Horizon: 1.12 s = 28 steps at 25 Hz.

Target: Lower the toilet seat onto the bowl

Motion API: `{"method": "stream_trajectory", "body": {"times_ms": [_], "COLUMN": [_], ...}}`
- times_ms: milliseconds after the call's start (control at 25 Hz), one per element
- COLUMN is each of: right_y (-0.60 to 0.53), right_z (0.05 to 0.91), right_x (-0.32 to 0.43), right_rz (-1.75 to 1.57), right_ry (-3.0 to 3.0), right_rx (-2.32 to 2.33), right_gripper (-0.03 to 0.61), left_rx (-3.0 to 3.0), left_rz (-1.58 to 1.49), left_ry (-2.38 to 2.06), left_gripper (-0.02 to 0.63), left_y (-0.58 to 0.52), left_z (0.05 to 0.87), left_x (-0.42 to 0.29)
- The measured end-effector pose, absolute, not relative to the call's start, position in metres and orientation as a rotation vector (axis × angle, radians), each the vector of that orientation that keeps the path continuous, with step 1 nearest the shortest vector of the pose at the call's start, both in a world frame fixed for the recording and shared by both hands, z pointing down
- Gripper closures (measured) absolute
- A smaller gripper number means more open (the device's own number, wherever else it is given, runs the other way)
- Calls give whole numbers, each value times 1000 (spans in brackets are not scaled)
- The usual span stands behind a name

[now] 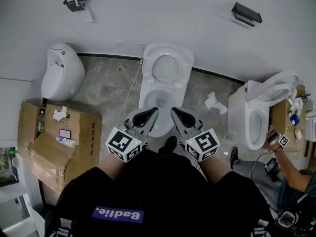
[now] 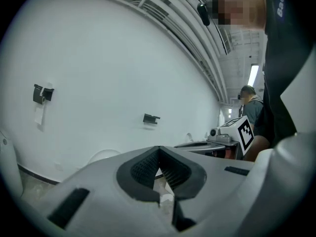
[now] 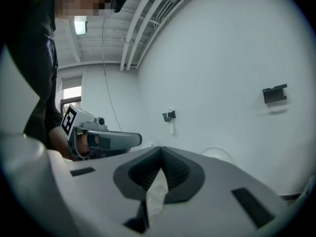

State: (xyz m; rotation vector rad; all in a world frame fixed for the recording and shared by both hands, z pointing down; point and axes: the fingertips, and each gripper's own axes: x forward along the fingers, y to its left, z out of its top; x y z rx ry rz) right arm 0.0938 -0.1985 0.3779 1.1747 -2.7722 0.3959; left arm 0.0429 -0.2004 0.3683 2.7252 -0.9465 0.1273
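A white toilet (image 1: 163,90) stands against the wall straight ahead in the head view. Its seat (image 1: 166,65) is raised and leans back on the wall, and the bowl (image 1: 159,102) lies open below it. My left gripper (image 1: 152,112) and right gripper (image 1: 176,112) hover side by side over the bowl's near rim, apart from the seat. In the left gripper view the left gripper (image 2: 158,150) has its jaws together with nothing between them. The right gripper (image 3: 160,153) looks the same in its own view. The rounded top of the seat (image 3: 217,153) shows beyond the right jaws.
A white urinal-like fixture (image 1: 61,72) and an open cardboard box (image 1: 59,137) stand at the left. A second toilet (image 1: 259,110) is at the right, with another person's arm and gripper (image 1: 282,142) beside it. Crumpled paper (image 1: 215,102) lies on the floor. A dark bracket (image 1: 246,13) hangs on the wall.
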Motion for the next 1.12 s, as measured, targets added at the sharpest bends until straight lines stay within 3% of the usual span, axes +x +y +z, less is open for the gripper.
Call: {"method": "stream_trajectory", "body": {"times_ms": [1120], "right_y": [-344], "right_z": [426], "right_x": [111], "right_rz": [371], "right_ry": [-2620], "right_rx": [1271], "right_gripper": [550], "left_rx": [2699], "left_rz": [147], "left_ry": [-989], "left_gripper": [603], "left_y": [-323], "left_z": [392], "left_x": [46]}}
